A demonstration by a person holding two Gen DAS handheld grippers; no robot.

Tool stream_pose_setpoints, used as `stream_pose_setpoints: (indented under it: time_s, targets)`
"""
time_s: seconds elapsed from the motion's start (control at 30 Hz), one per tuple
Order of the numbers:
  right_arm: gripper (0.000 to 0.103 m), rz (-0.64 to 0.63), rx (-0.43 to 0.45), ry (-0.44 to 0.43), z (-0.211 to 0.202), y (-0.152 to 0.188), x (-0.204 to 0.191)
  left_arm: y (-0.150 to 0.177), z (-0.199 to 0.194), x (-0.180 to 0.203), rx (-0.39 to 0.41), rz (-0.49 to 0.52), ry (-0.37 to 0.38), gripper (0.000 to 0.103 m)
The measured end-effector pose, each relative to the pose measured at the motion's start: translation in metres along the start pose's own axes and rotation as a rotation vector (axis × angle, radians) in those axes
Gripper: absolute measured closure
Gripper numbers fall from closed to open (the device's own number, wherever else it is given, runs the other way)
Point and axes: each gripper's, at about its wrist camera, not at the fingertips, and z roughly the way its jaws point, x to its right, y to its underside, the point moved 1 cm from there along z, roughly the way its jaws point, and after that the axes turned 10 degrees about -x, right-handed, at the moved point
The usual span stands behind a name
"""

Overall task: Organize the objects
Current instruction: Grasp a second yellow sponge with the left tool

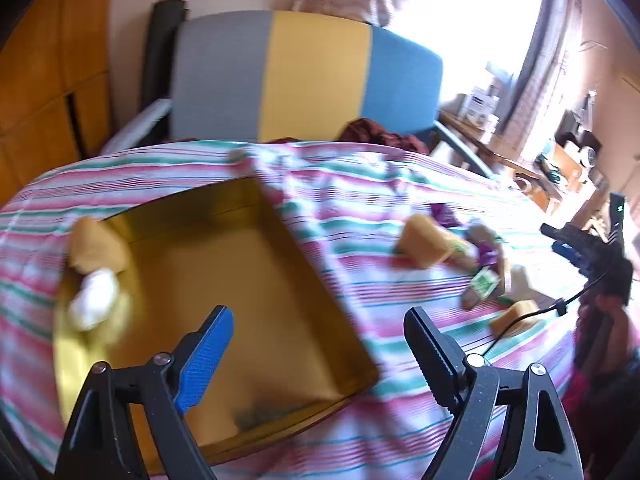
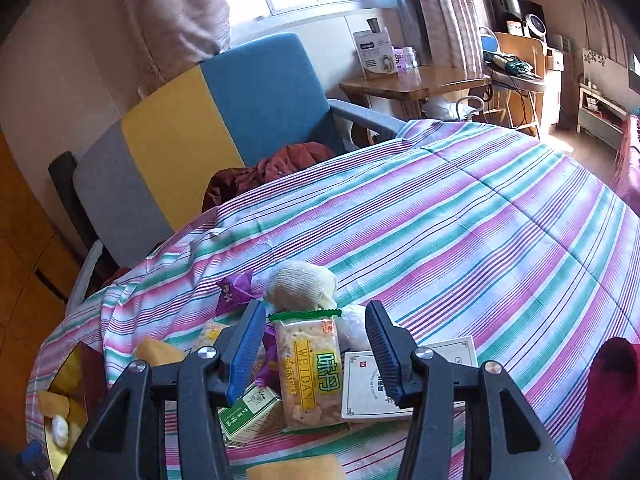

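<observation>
Right tool [image 2: 316, 344] hangs wide open, empty, its blue ribbed pads straddling the upright crinkly plastic WEIDAN biscuit packet [image 2: 310, 372] with the green serrated top; pads not yet touching the wrap. Left tool [image 1: 320, 344] also wide open, nothing held, poised over the shallow rectangular gold-lined cardboard box [image 1: 248, 280], which lies on the pink-green-white striped cotton cloth [image 2: 460, 240] covering the surface. Box holds a tan soft block [image 1: 94, 246] and a white crumpled wad [image 1: 94, 300] at its left wall. Pile beside the packet: small green-and-white carton [image 2: 250, 408], flat white card box [image 2: 372, 388], knitted cream sock roll [image 2: 300, 284], purple foil sweet [image 2: 234, 290]. Judgement: close across the packet's narrow sides, low enough to avoid the slippery sealed fin, gently since biscuits crush; lift straight to clear neighbours
</observation>
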Motion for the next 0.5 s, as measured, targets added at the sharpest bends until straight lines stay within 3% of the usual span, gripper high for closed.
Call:
stream_pose_setpoints:
  time_s: [0.2, 0.5]
  targets:
    - [0.051, 0.011, -0.021, -0.042, -0.003, 0.001, 0.003, -0.039, 0.037, 0.048, -0.029, 0.050, 0.081, 0.016]
    - [0.051, 0.166, -0.010, -0.084, -0.008, -0.003, 0.036, -0.087, 0.129, 0.095, -0.176, -0.028, 0.140, 0.012]
